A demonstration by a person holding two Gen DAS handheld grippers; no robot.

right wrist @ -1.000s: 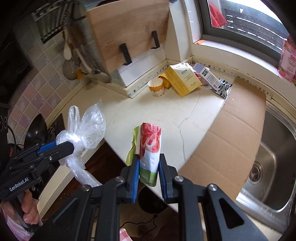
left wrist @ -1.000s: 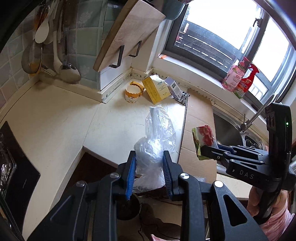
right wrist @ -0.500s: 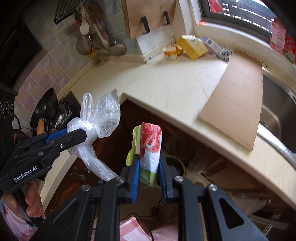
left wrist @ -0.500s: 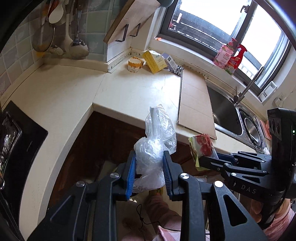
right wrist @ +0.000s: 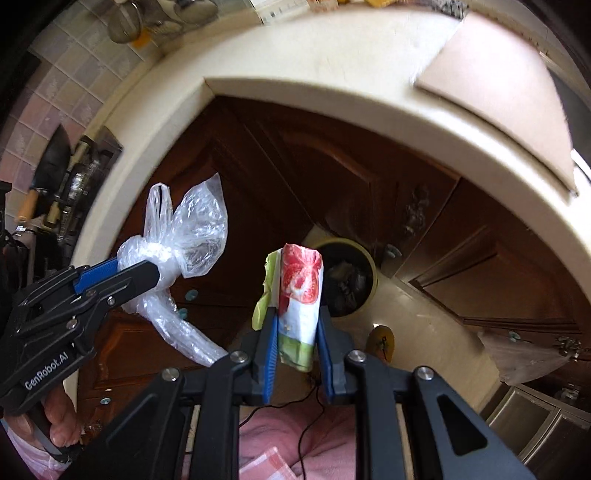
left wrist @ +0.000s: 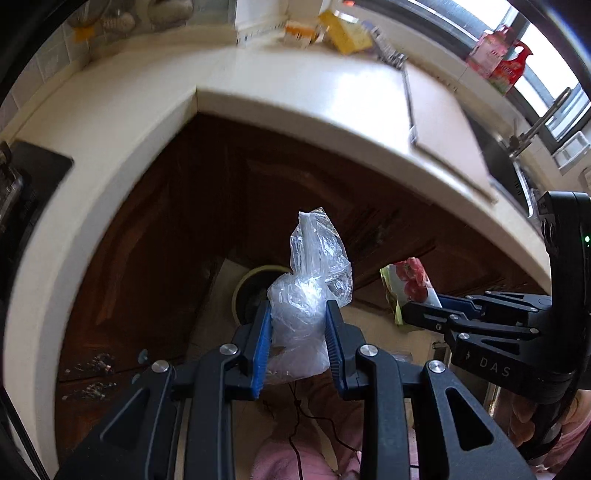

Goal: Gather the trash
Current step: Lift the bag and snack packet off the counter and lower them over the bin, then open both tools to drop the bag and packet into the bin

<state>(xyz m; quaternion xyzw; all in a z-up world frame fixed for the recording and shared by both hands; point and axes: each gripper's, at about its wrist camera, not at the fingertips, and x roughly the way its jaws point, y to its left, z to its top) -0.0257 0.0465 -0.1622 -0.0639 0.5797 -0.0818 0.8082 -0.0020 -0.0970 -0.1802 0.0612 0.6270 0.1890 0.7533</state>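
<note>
My left gripper (left wrist: 298,314) is shut on a crumpled clear plastic bag (left wrist: 314,280); the bag also shows in the right wrist view (right wrist: 177,240), knotted and hanging from the left gripper (right wrist: 147,273). My right gripper (right wrist: 295,321) is shut on a tomato-print wrapper (right wrist: 301,291), which shows in the left wrist view (left wrist: 406,288) too. Both are held below counter height, above a round yellow-rimmed trash bin (right wrist: 351,277) on the floor, partly hidden behind the bag in the left wrist view (left wrist: 251,291).
The cream countertop edge (left wrist: 258,110) curves overhead, with dark wooden cabinet doors (right wrist: 332,166) below it. A cardboard sheet (right wrist: 498,92) lies on the counter. Boxes and a paper cup (left wrist: 295,29) sit at the far corner. A stove (left wrist: 22,184) is at the left.
Both grippers have dropped from above the counter to below its edge, still holding the bag and wrapper. The floor bin has come into view under them.
</note>
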